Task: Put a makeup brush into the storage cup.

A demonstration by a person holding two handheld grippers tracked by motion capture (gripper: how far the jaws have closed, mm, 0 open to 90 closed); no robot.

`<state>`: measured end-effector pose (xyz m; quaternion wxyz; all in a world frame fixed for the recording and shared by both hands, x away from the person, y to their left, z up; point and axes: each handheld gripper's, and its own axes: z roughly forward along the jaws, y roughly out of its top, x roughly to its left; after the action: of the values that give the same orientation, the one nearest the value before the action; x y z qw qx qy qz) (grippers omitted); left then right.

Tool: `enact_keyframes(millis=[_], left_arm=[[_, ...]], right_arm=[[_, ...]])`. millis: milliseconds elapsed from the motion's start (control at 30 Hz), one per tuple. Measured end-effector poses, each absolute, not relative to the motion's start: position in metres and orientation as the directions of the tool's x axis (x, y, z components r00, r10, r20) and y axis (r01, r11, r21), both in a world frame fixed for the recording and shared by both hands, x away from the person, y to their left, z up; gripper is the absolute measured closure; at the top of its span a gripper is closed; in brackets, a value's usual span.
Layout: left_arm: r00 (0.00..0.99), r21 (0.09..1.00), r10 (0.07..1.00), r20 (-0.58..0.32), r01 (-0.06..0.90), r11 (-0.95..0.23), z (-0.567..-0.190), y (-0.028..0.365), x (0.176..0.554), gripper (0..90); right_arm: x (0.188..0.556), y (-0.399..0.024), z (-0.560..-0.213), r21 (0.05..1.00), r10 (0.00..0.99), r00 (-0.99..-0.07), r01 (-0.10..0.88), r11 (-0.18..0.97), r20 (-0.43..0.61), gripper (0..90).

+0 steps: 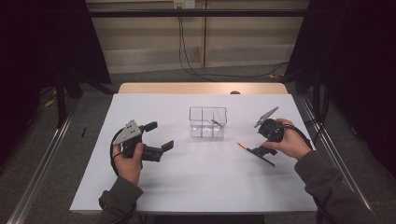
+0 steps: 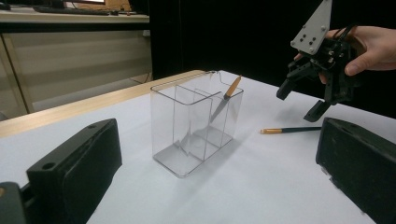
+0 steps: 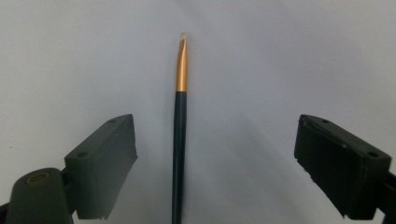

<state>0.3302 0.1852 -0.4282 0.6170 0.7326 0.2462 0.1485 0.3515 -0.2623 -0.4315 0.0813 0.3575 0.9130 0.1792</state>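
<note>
One brush point(image 2: 226, 99) already in the bin point(image 1: 208, 122). Second brush point(image 3: 179, 140) flat at bin's 4 o'clock; my right gripper point(image 3: 215, 163) straddles it, jaws apart. Left gripper point(image 1: 158, 136) apart, idle.

Lab-type recording setup, black curtains point(image 1: 42, 42) both sides, metal floor rails point(image 1: 39, 163), loose wall cables point(image 1: 187, 56), white-topped table point(image 1: 196, 186)
</note>
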Motion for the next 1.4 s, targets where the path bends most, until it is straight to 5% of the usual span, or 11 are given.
enact_keyframes(millis=[1400], left_arm=[[0.836,0.977,0.542,-0.084,0.175,-0.118,-0.428,0.184,0.330,0.0]], right_arm=[[0.365,-0.248,-0.443,0.320,0.678,-0.734,0.633,0.705,-0.040,18.0]])
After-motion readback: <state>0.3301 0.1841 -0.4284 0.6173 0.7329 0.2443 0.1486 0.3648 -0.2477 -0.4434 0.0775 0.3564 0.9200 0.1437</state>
